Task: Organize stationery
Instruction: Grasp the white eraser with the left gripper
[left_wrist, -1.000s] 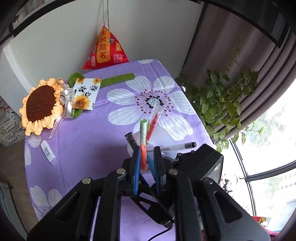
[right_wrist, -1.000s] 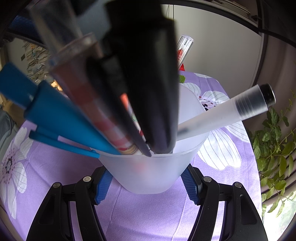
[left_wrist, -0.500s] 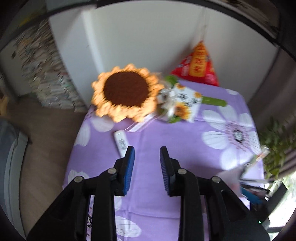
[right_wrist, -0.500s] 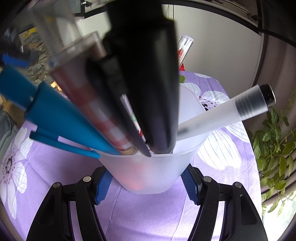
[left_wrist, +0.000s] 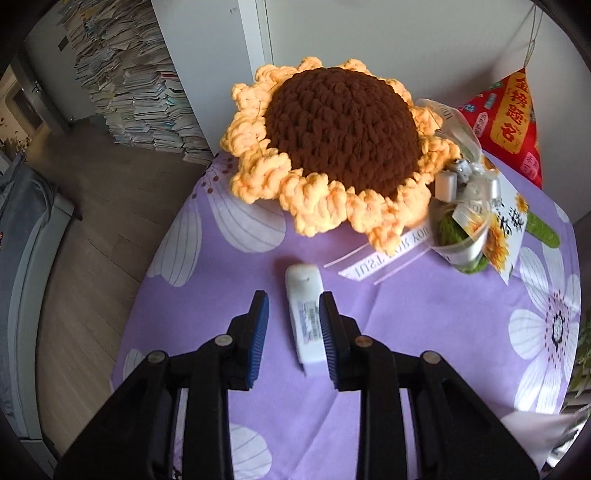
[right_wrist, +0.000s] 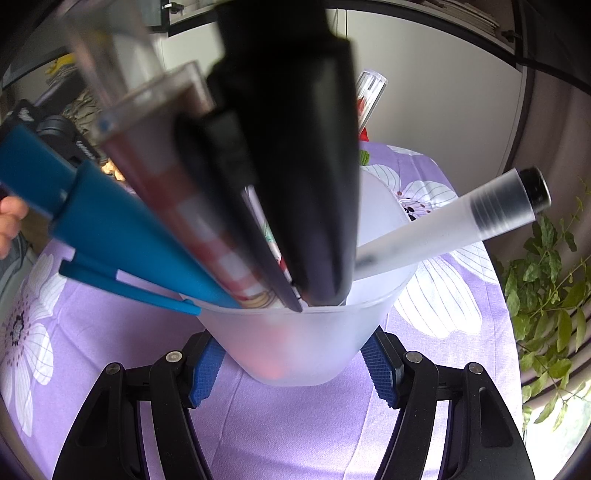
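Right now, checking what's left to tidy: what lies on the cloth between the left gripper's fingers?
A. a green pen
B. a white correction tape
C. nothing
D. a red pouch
B: the white correction tape lies flat on the purple cloth within the open left gripper, pads not pressing it.

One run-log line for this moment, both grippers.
left gripper: open, white correction tape between fingers, ungripped | right gripper: shut on frosted pen cup | table: purple floral cloth

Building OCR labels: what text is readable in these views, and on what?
"金榜题名": red hanging pouch.
"JUST FOR YOU", seen upside down: clear ribbon.
White correction tape: barcode label, print too small.
Sunflower card: brush characters too blurred.
Pens in cup: nothing readable.
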